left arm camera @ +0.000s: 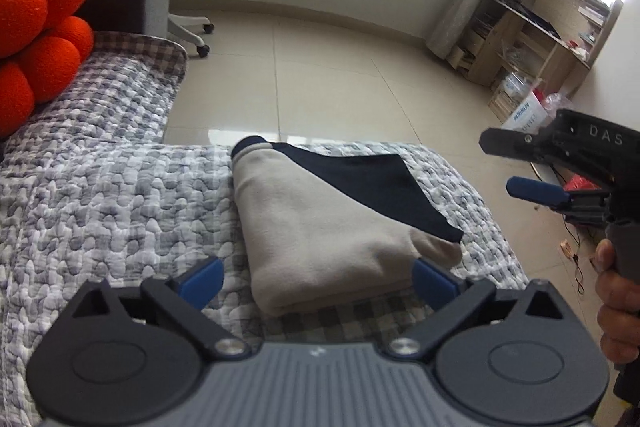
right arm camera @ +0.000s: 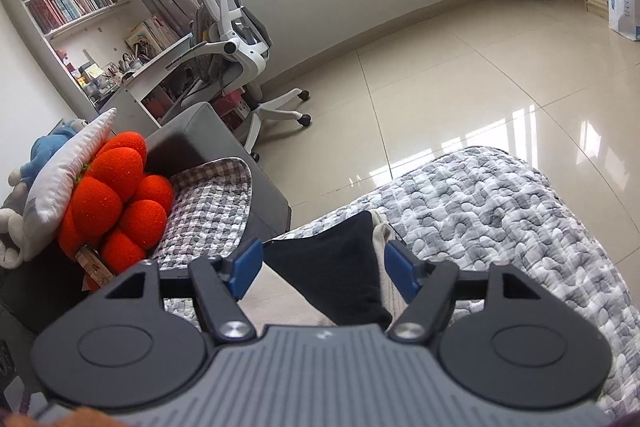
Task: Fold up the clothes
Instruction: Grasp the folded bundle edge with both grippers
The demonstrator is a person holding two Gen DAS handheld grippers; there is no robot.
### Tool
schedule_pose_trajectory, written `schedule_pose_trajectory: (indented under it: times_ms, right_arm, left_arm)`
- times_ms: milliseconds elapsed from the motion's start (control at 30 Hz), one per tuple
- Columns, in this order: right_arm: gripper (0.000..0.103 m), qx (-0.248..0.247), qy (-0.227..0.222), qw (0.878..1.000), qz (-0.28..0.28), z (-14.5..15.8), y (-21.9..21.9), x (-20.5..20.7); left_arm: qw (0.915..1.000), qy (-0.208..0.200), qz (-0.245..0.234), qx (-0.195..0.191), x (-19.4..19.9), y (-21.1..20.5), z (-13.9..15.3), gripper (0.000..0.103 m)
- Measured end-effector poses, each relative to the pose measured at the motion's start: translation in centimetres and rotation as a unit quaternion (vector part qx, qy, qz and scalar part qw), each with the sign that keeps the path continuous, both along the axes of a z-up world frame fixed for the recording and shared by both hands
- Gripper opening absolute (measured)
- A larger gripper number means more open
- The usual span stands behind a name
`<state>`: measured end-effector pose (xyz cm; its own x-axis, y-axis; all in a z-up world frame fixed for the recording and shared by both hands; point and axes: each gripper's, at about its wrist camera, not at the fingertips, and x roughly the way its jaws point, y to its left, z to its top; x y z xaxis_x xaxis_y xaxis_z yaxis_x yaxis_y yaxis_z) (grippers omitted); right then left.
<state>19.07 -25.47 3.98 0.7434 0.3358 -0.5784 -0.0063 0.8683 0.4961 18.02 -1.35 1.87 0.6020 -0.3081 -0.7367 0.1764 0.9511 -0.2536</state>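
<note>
Right wrist — claw (right arm camera: 324, 269) hides folded garment (right arm camera: 340, 267) near edge.

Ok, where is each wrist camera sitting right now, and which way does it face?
Left wrist: low over the quilt, facing the folded garment; left gripper open, right gripper and hand at right.
Right wrist: above the garment, facing the office chair; right gripper open.
Shared: garment, quilt, orange cushion, chair.

Left gripper (left arm camera: 316, 277) jaws spread wide, right gripper (right arm camera: 324, 267) likewise parted — both holding nothing
</note>
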Motion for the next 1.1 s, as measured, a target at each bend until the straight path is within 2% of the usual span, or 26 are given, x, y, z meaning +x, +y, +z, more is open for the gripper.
schedule_pose_trajectory:
  times_ms: [67, 133, 200, 300, 367, 433, 500, 633, 700, 867, 1000, 1100]
  right_arm:
    - [0.076, -0.002, 0.025, 1.000, -0.007, 0.4, 0.0, 0.6]
    - [0.081, -0.006, 0.043, 0.999, -0.011, 0.4, 0.0, 0.9]
    - [0.091, -0.005, 0.045, 0.999, -0.018, -0.5, -0.3, 0.9]
    - [0.094, -0.002, 0.049, 0.998, -0.029, -1.8, -0.7, 0.8]
    - [0.094, 0.029, 0.076, 0.996, -0.038, -3.5, -1.7, 1.4]
    - [0.094, 0.072, 0.114, 0.990, -0.047, -5.6, -2.9, 2.3]
    - [0.094, 0.113, 0.132, 0.983, -0.056, -7.2, -3.8, 2.9]
    - [0.094, 0.173, 0.148, 0.973, -0.044, -9.1, -4.5, 3.8]
    - [0.094, 0.188, 0.151, 0.970, -0.039, -9.5, -4.7, 4.1]
    - [0.093, 0.198, 0.158, 0.967, -0.039, -10.1, -5.2, 4.5]
    - [0.091, 0.202, 0.163, 0.965, -0.041, -10.5, -5.6, 4.7]
    - [0.090, 0.214, 0.163, 0.962, -0.043, -11.2, -5.8, 4.8]
  left_arm:
    - [0.9992, 0.027, -0.003, -0.029, 1.3, 0.5, 0.1, 0.101]
    - [0.9969, 0.048, 0.013, -0.062, 2.0, 1.4, -0.3, 0.102]
    - [0.9946, 0.051, 0.032, -0.084, 2.1, 2.2, -1.3, 0.102]
    - [0.9885, 0.079, 0.055, -0.117, 3.2, 3.1, -3.0, 0.102]
    - [0.9830, 0.097, 0.069, -0.140, 4.0, 3.7, -4.2, 0.102]
    - [0.9796, 0.101, 0.060, -0.163, 4.5, 4.0, -4.8, 0.102]
    - [0.9753, 0.112, 0.051, -0.184, 5.2, 4.3, -5.7, 0.102]
    - [0.9538, 0.143, 0.045, -0.260, 6.8, 5.5, -8.1, 0.102]
    - [0.9471, 0.144, 0.053, -0.282, 7.2, 5.9, -8.7, 0.102]
    - [0.9395, 0.147, 0.057, -0.304, 8.1, 6.2, -9.7, 0.102]
    - [0.9434, 0.156, 0.053, -0.288, 8.7, 5.2, -10.7, 0.101]
    - [0.9429, 0.160, 0.051, -0.288, 9.2, 4.5, -11.3, 0.100]
